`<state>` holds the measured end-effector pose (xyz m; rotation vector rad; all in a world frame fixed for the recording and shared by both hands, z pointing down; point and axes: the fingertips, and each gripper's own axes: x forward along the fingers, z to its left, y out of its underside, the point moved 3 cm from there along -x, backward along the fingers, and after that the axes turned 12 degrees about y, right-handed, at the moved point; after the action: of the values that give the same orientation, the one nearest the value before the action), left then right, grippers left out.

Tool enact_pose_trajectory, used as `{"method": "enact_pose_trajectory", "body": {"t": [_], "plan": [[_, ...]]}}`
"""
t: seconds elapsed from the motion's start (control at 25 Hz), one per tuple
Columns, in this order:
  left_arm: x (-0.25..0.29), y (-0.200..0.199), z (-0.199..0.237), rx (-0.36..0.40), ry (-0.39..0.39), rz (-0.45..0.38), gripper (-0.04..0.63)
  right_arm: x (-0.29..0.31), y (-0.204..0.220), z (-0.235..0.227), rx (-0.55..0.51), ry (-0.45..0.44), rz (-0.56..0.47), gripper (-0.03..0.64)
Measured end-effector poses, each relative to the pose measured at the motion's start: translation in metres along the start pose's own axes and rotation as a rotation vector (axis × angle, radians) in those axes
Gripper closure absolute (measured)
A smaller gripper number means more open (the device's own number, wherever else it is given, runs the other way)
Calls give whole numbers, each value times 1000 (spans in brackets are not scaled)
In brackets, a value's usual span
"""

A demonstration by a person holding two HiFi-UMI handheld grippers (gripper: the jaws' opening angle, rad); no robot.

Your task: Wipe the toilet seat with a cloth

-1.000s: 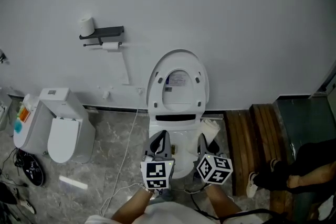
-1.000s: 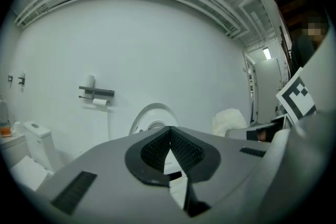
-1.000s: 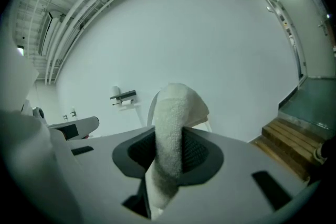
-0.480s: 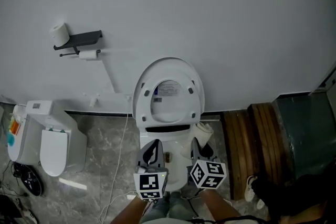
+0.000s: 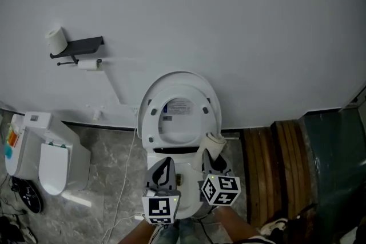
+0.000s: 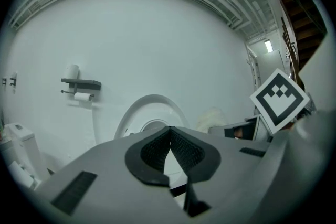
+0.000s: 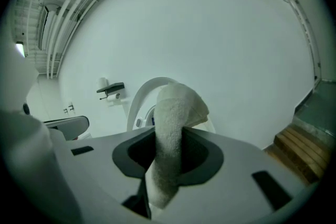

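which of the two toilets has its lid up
The middle toilet: its lid stands raised, leaning back toward the wall. The other toilet, at the far left on the floor, has its lid shut.

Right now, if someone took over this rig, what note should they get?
Left gripper: shut, empty.
Right gripper: shut on the cloth, whose folded end sticks out past the jaws.
Toilet: straight ahead against the wall, lid up.
Done: cloth is in hand.
To do: all the wiping; the cloth appears clear of the toilet.
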<state>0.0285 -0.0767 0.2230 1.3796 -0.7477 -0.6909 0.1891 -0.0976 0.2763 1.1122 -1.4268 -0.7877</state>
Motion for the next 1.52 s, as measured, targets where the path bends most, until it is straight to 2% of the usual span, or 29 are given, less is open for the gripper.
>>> {"method": "enact_pose_trajectory", "body": {"t": [0.24, 0.44, 0.6, 0.84, 1.16, 1.52], "plan": [[17, 20, 6, 0, 3, 24, 584, 53, -11, -4, -22, -7, -38, 517], [36, 26, 8, -2, 3, -3, 584, 91, -30, -4, -24, -25, -89, 517], [46, 31, 12, -30, -14, 2, 584, 120, -40, -2, 7, -36, -108, 517], [52, 61, 17, -53, -45, 29, 584, 153, -47, 0, 35, -60, -131, 517], [52, 92, 23, -76, -66, 54, 584, 162, -29, -25, 89, -29, -135, 517], [53, 107, 18, -73, -45, 57, 584, 151, 7, -48, 130, 27, -115, 517]]}}
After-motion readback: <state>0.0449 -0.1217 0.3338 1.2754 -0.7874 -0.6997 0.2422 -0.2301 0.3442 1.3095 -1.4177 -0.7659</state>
